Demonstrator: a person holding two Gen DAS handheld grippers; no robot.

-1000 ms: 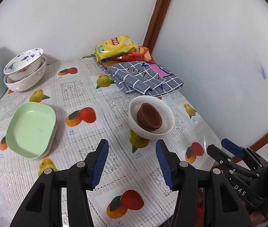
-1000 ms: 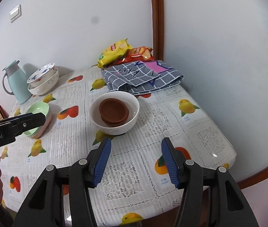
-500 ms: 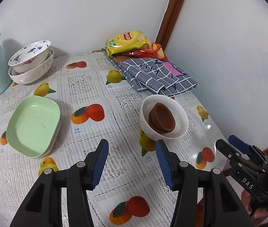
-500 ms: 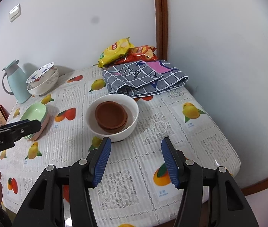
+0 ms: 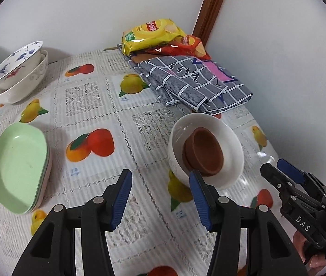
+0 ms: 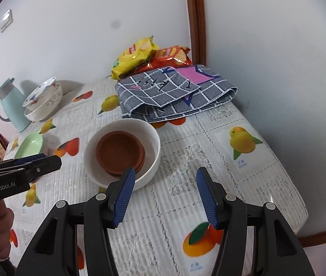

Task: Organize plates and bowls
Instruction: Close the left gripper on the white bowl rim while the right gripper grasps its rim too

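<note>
A white bowl [image 5: 229, 138] [image 6: 150, 135] with stacked brown saucers [image 5: 205, 153] [image 6: 119, 154] inside stands on the fruit-print tablecloth. My left gripper [image 5: 160, 184] is open and empty, its right finger just in front of the bowl's near rim. My right gripper [image 6: 165, 181] is open and empty, its left finger at the bowl's near rim. A stack of green plates [image 5: 17, 168] [image 6: 29, 143] lies to the left. Two nested white patterned bowls [image 5: 19, 76] [image 6: 44, 100] stand at the back left.
A folded grey checked cloth [image 5: 195, 82] [image 6: 174, 92] and snack bags [image 5: 153, 33] [image 6: 137, 54] lie at the back by the wall corner. A pale blue jug [image 6: 11, 103] stands far left. The table edge [image 6: 301, 209] drops off on the right.
Both grippers have moved closer to the white bowl; it now sits right at their fingertips. Nothing on the table has moved.
</note>
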